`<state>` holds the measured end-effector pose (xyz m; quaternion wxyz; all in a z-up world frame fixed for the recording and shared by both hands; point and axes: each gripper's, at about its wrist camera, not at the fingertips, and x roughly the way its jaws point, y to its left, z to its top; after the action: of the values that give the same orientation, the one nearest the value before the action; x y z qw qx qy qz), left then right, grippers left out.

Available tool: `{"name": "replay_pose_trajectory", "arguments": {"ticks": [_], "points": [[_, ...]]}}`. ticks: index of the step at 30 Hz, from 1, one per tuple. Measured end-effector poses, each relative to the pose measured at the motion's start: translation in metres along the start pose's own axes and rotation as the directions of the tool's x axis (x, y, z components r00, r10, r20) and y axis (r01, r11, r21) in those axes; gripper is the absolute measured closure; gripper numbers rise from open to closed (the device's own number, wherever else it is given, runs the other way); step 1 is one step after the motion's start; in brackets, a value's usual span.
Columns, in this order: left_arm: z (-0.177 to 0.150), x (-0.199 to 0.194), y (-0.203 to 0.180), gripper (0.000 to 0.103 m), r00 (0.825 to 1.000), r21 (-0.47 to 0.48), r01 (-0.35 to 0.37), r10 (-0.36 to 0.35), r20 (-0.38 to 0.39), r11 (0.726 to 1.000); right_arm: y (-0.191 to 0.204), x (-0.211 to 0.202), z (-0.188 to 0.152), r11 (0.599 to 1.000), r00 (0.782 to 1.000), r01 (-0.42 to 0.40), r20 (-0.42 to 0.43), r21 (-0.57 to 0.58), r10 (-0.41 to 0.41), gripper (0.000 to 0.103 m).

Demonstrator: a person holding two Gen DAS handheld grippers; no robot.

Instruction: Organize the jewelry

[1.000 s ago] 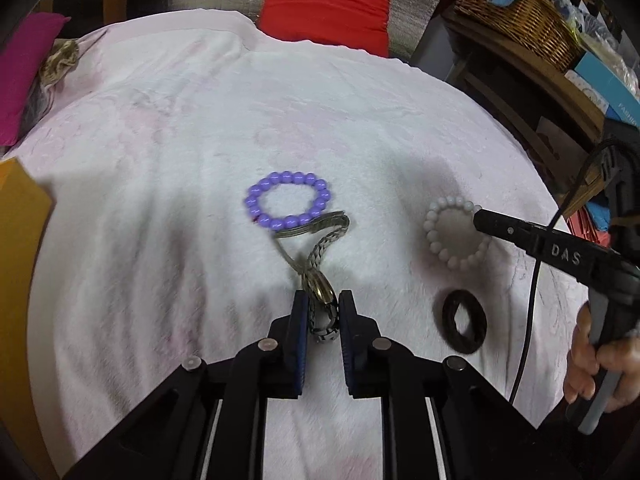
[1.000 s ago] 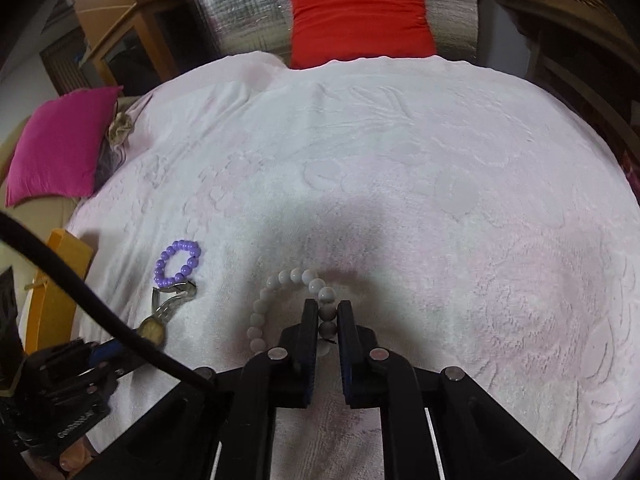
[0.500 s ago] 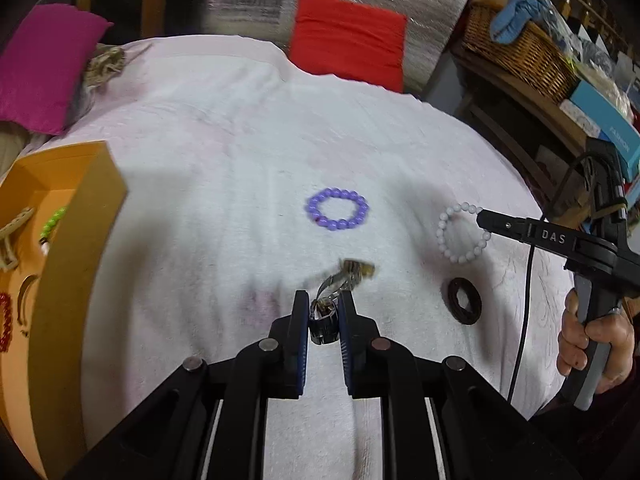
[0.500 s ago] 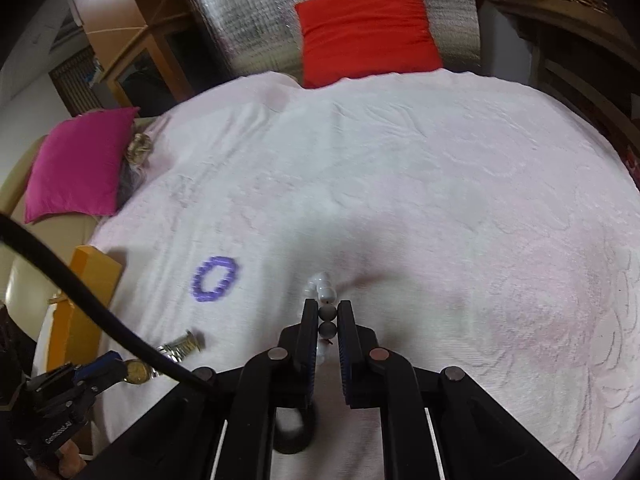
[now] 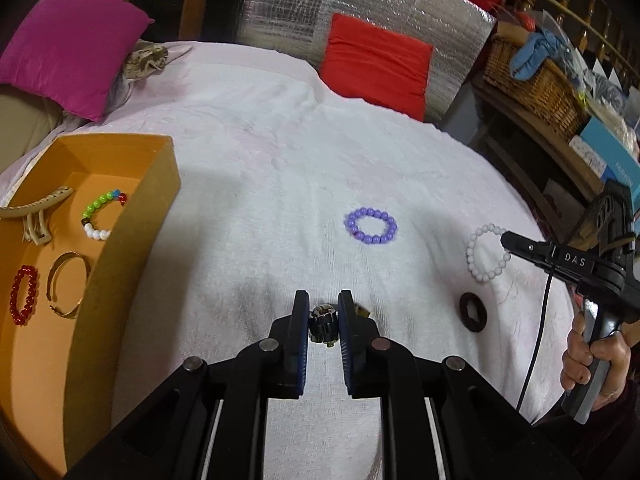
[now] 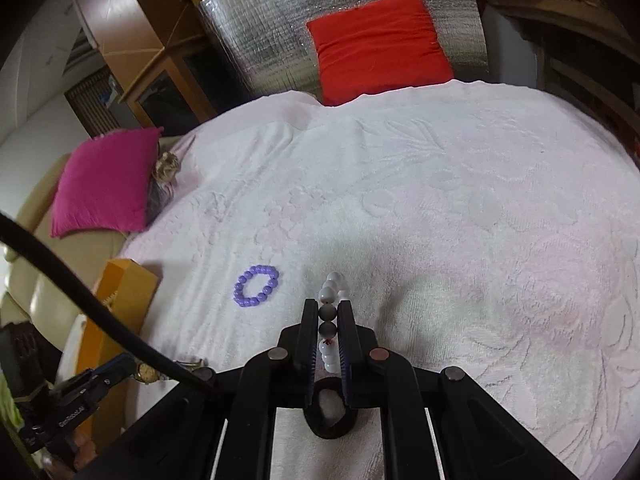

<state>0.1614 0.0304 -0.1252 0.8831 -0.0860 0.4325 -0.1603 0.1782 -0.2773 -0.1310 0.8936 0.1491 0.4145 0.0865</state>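
My left gripper [image 5: 324,316] is shut on a metal watch [image 5: 323,323], which hangs clear of the white towel [image 5: 260,200]; the watch [image 6: 146,372] also shows in the right wrist view, in my left gripper [image 6: 120,368]. My right gripper [image 6: 329,320] is shut on a white bead bracelet [image 6: 330,290], lifted off the towel; in the left wrist view that bracelet [image 5: 486,254] dangles from my right gripper [image 5: 505,241]. A purple bead bracelet [image 5: 371,226] and a black ring [image 5: 474,312] lie on the towel. An orange box [image 5: 120,264] at the left holds several pieces.
The box holds a beige hair claw [image 5: 32,216], a multicoloured bead bracelet [image 5: 100,212], a gold bangle [image 5: 66,284] and a red bead bracelet [image 5: 24,294]. A magenta cushion [image 5: 76,48] and red cushion [image 5: 376,68] border the towel. Wicker basket [image 5: 532,84] and shelves stand right.
My left gripper has lifted the watch off the towel and carried it left, bringing the orange box into view. My right gripper has raised the white bracelet off the towel.
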Motion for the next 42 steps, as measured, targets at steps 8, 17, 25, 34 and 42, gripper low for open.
{"name": "replay_pose_trajectory", "arguments": {"ticks": [8, 17, 25, 34, 42], "points": [[0.006, -0.039, 0.001, 0.088, 0.997, -0.007, 0.030, -0.029, 0.071, 1.000, 0.013, -0.017, 0.002, 0.996, 0.996, -0.085, 0.037, -0.012, 0.085, 0.092], [0.017, -0.116, 0.024, 0.089, 0.984, -0.022, 0.005, -0.001, 0.178, 1.000, 0.067, -0.023, -0.005, 0.982, 0.984, -0.155, 0.069, -0.104, 0.163, 0.092], [0.020, -0.186, 0.062, 0.089, 0.963, -0.047, -0.081, 0.090, 0.254, 0.996, 0.166, -0.024, -0.015, 0.928, 0.953, -0.291, 0.017, -0.235, 0.303, 0.092], [0.007, -0.232, 0.122, 0.089, 0.940, -0.121, -0.162, 0.191, 0.283, 0.979, 0.293, -0.005, -0.043, 0.819, 0.888, -0.458, -0.139, -0.345, 0.438, 0.092], [-0.016, -0.214, 0.174, 0.089, 0.954, -0.200, -0.176, 0.217, 0.205, 0.964, 0.365, 0.039, -0.093, 0.755, 0.838, -0.537, -0.338, -0.377, 0.428, 0.092]]}}
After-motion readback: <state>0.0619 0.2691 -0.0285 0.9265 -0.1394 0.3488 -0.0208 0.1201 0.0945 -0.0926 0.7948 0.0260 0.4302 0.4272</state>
